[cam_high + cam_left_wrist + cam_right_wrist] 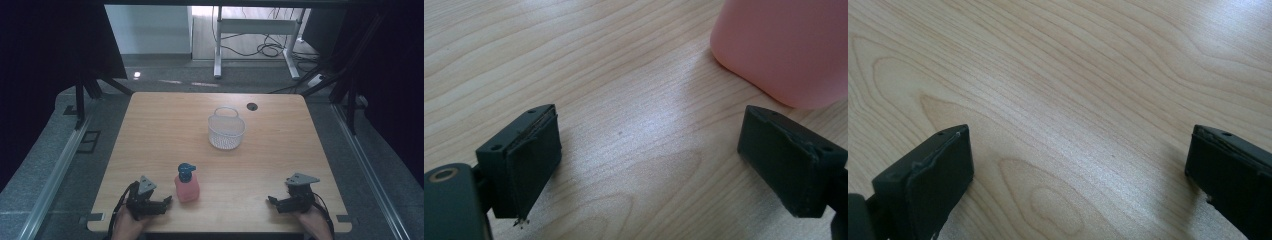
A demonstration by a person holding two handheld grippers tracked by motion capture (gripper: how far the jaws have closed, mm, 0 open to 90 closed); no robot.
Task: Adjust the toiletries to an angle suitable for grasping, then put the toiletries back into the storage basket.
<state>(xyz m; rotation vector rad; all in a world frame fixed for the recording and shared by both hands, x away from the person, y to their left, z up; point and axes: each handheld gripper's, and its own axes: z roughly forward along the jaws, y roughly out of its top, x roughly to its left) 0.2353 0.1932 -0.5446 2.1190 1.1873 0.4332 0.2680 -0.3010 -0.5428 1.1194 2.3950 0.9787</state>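
From the high view, a pink bottle with a blue cap is seen upright near the front edge of the counter, just beside the left tongs. The right tongs are held well apart from it, and a white basket stands farther back. In the left gripper view, the jaws are spread wide (nothing between them), the bottle just ahead. In the right gripper view, the jaws are likewise released over bare wood.
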